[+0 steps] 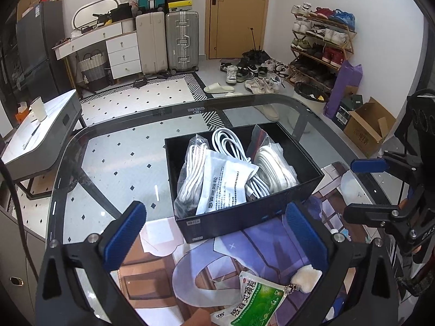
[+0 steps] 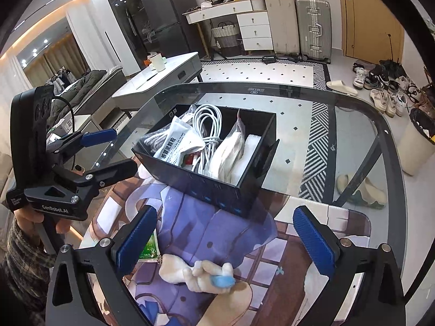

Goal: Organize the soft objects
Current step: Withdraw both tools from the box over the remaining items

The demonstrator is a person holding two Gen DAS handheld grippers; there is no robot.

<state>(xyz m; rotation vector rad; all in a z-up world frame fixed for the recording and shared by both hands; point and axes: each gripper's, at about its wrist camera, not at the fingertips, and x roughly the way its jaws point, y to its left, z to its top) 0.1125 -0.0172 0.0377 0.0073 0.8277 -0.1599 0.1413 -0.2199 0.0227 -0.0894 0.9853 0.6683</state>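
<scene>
Ahead of both grippers, a black box [image 1: 244,209] sits on the glass table [image 1: 108,146], already packed with bagged white cords [image 1: 191,171], a loose white cable [image 1: 231,144] and a white sachet [image 1: 225,179], so most of the sorting looks done. Just under the left gripper [image 1: 217,239], whose jaws stand wide and empty, lies a green sachet [image 1: 252,301] on the printed mat [image 2: 206,231]. Between the fingers of the right gripper [image 2: 225,241], also spread wide with nothing held, rests a small white plush toy [image 2: 190,274] with a blue tip. Those two pieces seem to be all that is left outside.
</scene>
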